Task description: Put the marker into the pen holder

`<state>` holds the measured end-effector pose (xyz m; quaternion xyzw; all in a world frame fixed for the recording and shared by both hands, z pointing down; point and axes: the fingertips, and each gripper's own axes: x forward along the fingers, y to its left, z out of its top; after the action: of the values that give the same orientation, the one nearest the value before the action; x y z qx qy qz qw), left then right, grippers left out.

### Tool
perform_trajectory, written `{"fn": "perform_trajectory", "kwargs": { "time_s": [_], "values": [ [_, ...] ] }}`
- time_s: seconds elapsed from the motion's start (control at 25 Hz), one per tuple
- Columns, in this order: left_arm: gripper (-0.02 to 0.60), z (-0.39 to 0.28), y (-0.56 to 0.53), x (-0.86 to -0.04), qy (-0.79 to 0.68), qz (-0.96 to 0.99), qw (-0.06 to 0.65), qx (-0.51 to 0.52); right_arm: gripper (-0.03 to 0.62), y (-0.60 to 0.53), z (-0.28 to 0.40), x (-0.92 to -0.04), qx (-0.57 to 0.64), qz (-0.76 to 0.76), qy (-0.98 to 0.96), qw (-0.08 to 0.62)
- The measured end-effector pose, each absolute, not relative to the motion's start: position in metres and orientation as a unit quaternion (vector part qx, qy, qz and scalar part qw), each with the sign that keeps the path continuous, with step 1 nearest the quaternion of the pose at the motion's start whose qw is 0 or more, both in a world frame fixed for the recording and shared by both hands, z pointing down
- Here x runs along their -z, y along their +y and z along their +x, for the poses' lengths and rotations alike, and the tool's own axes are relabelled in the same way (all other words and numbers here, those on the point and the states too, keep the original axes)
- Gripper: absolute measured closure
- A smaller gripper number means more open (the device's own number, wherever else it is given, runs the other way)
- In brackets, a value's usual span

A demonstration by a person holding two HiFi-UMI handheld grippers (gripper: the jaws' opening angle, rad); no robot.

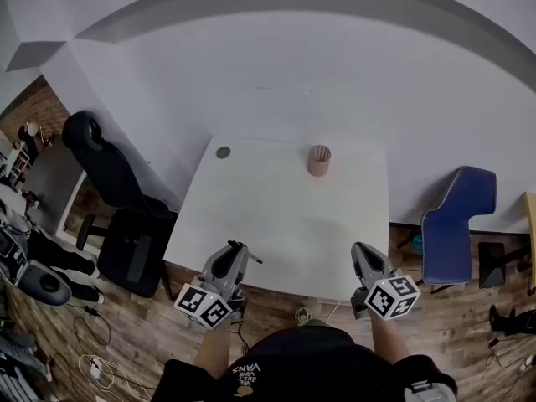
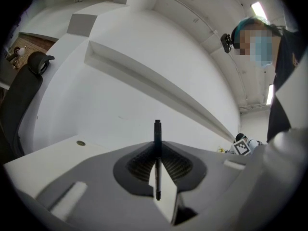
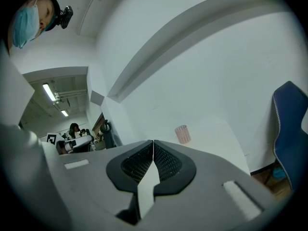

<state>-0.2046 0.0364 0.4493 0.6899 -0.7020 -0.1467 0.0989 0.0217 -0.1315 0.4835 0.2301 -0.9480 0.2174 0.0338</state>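
Black and slim, the marker (image 2: 157, 131) sits clamped between the jaws of the left gripper (image 1: 237, 248). They are pressed onto its shaft, and one end pokes out past their tips. From where I stand I can't say how far it leans. That gripper hangs over the near edge of the table (image 1: 251, 199). The holder (image 1: 318, 160) stands ahead of it and off to its right, well apart, towards the far edge. The left gripper view doesn't take it in at all.

By my reckoning the pick-up is done and the carry is the step in hand. The marker is gripped but nowhere near the holder yet.

What comes next, I'd say, is a reach forward and to the right until the marker hangs over the holder's open mouth. It then needs one end turned down and a lowering into the mouth before the jaws part. The mouth looks narrow and the holder light, so a slanted or off-centre entry could tip it.

Over the same near edge hangs the right gripper (image 1: 362, 249), jaws together with nothing between them. The holder lies ahead of it and a little to its left, in plain sight in its own view. It seems to have no part here unless the holder wants steadying.
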Motion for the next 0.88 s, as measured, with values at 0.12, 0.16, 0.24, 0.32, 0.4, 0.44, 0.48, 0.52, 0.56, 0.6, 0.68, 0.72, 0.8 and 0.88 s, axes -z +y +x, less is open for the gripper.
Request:
{"fn": "perform_trajectory", "kwargs": {
  "time_s": [0.12,0.16,0.24,0.32,0.4,0.44,0.48,0.52,0.56,0.6,0.68,0.72,0.8,0.88],
  "values": [
    [0.49,-0.206,0.009,-0.445,-0.696,0.698,0.093,0.14,0.592,-0.15,0.024,-0.483,-0.22,0.233,-0.947,0.028],
    [0.49,-0.206,0.0,-0.443,-0.693,0.702,0.09,0.139,0.592,-0.155,0.025,-0.482,-0.22,0.233,-0.947,0.027],
    [0.491,-0.208,-0.019,-0.438,-0.688,0.709,0.084,0.134,0.592,-0.164,0.027,-0.484,-0.221,0.234,-0.947,0.027],
    [0.491,-0.21,-0.036,-0.432,-0.683,0.715,0.079,0.13,0.592,-0.171,0.031,-0.486,-0.223,0.24,-0.944,0.026],
    [0.491,-0.212,-0.053,-0.426,-0.672,0.726,0.071,0.126,0.592,-0.176,0.035,-0.489,-0.227,0.252,-0.94,0.025],
    [0.491,-0.214,-0.06,-0.423,-0.666,0.733,0.067,0.123,0.592,-0.178,0.037,-0.49,-0.229,0.258,-0.938,0.024],
    [0.49,-0.216,-0.069,-0.42,-0.66,0.739,0.066,0.119,0.592,-0.18,0.038,-0.492,-0.231,0.265,-0.936,0.024],
    [0.491,-0.219,-0.078,-0.415,-0.654,0.745,0.065,0.116,0.592,-0.183,0.039,-0.494,-0.233,0.273,-0.933,0.024],
    [0.491,-0.222,-0.087,-0.411,-0.647,0.751,0.064,0.113,0.592,-0.186,0.038,-0.495,-0.235,0.281,-0.93,0.023],
    [0.491,-0.224,-0.095,-0.407,-0.638,0.76,0.061,0.109,0.592,-0.188,0.038,-0.496,-0.236,0.29,-0.927,0.022],
    [0.49,-0.229,-0.11,-0.396,-0.618,0.778,0.051,0.099,0.592,-0.189,0.037,-0.495,-0.239,0.308,-0.921,0.016],
    [0.491,-0.232,-0.118,-0.39,-0.609,0.786,0.047,0.095,0.592,-0.189,0.037,-0.495,-0.241,0.318,-0.917,0.011],
    [0.491,-0.238,-0.134,-0.377,-0.593,0.799,0.037,0.09,0.592,-0.189,0.035,-0.494,-0.243,0.334,-0.911,0.003],
    [0.491,-0.246,-0.149,-0.366,-0.578,0.811,0.029,0.089,0.592,-0.188,0.03,-0.494,-0.245,0.347,-0.905,-0.002]
  ]
}}
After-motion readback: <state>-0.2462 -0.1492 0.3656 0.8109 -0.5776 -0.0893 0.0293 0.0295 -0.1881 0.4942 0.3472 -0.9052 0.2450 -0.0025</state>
